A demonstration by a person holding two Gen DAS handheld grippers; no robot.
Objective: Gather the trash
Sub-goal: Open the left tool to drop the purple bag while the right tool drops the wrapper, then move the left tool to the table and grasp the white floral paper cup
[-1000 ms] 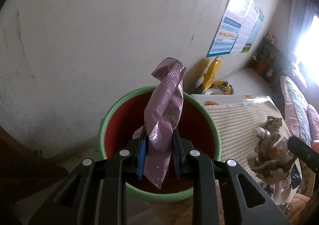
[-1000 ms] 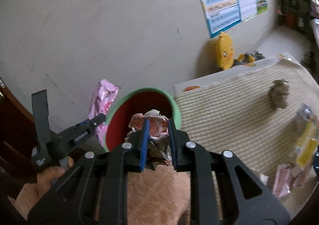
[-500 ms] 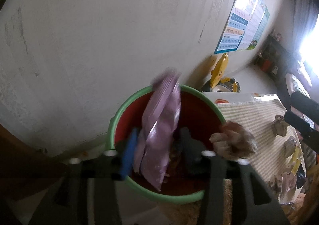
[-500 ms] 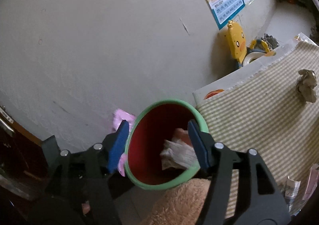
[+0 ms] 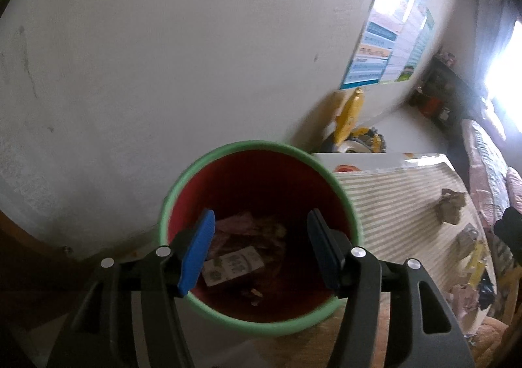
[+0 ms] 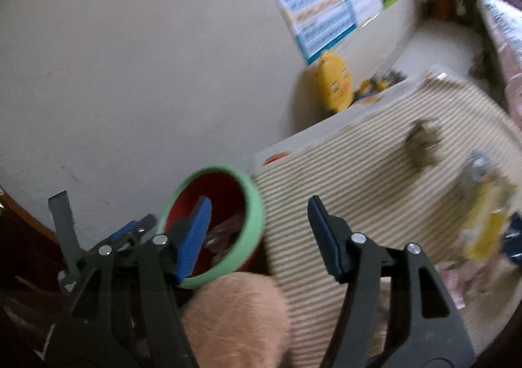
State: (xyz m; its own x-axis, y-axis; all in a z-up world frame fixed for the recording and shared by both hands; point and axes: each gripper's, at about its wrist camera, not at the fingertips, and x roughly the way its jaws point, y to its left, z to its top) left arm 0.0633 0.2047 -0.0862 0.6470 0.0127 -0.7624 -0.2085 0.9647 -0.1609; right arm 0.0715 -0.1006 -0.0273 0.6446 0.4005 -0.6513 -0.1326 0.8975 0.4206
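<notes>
left tool (image 5: 261, 247) opening, empty, over bin (image 5: 182, 191) | right tool (image 6: 257, 237) opening, empty

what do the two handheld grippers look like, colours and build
Both the left gripper and the right gripper are black plastic clamp-style frames with silver rivets. Each has one bright blue ribbed pad and one dark navy pad. No cables or sleeves show.
</notes>
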